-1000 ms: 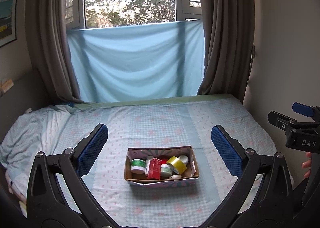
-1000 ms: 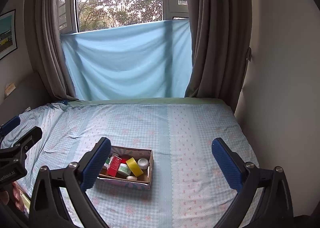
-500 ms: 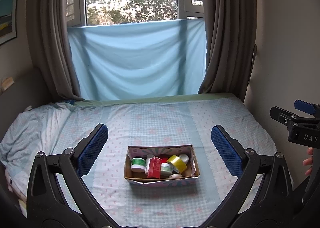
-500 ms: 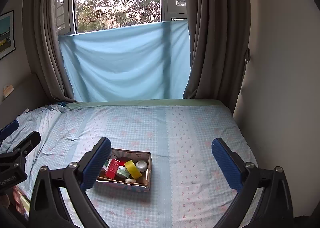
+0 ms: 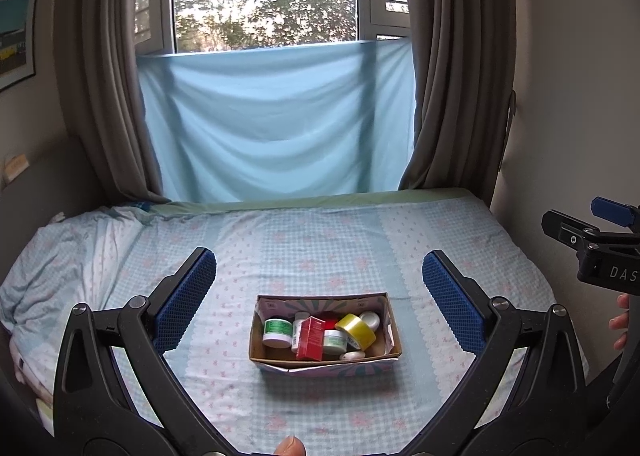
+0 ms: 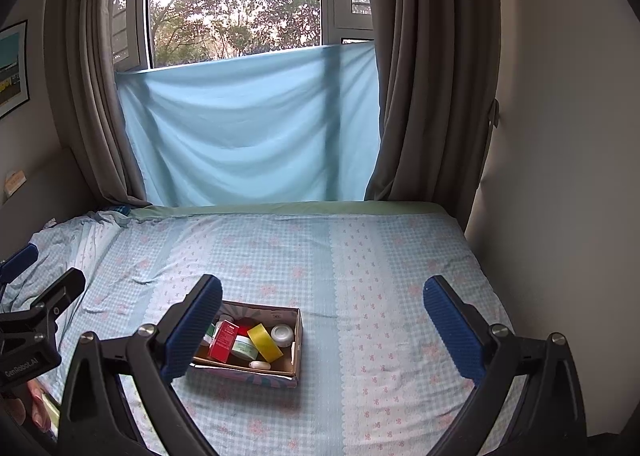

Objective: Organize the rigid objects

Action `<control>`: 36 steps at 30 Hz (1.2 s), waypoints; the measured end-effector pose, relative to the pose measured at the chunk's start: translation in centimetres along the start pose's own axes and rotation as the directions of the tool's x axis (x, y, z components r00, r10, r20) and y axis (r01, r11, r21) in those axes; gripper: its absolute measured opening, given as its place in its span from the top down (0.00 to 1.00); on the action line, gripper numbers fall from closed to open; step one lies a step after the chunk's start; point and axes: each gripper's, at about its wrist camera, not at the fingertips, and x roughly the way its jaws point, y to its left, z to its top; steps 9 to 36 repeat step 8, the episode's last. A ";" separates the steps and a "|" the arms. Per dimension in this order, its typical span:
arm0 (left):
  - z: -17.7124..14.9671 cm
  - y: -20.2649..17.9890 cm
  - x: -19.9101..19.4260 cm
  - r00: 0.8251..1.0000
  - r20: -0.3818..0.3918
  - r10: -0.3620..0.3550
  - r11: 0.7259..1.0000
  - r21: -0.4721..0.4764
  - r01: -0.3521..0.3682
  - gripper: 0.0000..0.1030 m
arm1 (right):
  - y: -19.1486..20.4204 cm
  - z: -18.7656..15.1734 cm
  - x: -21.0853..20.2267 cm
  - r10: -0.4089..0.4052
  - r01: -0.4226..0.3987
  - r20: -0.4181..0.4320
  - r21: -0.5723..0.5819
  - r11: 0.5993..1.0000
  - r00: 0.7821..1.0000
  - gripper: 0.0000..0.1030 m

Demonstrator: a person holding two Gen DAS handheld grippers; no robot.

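1. While both stand wide open and empty, the left tongs (image 5: pixel 320 292) and right tongs (image 6: pixel 322 316) hover above the bed (image 5: pixel 340 240)
2. The cardboard box (image 5: pixel 325 362), at 6 o'clock on the bed, holds jars, a red carton (image 5: pixel 310 338) and yellow tape (image 5: pixel 356 331)
3. These look light, stiff; jars likely slippery, so pinch the carton's flat sides

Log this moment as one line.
left hand-held gripper: open, empty | right hand-held gripper: open, empty | cardboard box: on bed, holds all items

In the cardboard box (image 6: pixel 297 340), the right finger hides the green-lidded jar (image 5: pixel 277 330).
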 end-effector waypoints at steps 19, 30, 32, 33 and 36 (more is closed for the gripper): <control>0.0 0.5 0.8 0.999 0.016 -0.040 0.999 -0.036 0.040 0.00 | 0.1 0.1 0.5 0.000 -0.001 -0.009 -0.004 1.000 1.000 0.03; 0.0 0.5 0.8 0.999 0.016 -0.040 0.999 -0.036 0.040 0.00 | 0.1 0.1 0.5 0.000 -0.001 -0.009 -0.004 1.000 1.000 0.03; 0.0 0.5 0.8 0.999 0.016 -0.040 0.999 -0.036 0.040 0.00 | 0.1 0.1 0.5 0.000 -0.001 -0.009 -0.004 1.000 1.000 0.03; 0.0 0.5 0.8 0.999 0.016 -0.040 0.999 -0.036 0.040 0.00 | 0.1 0.1 0.5 0.000 -0.001 -0.009 -0.004 1.000 1.000 0.03; 0.0 0.5 0.8 0.999 0.016 -0.040 0.999 -0.036 0.040 0.00 | 0.1 0.1 0.5 0.000 -0.001 -0.009 -0.004 1.000 1.000 0.03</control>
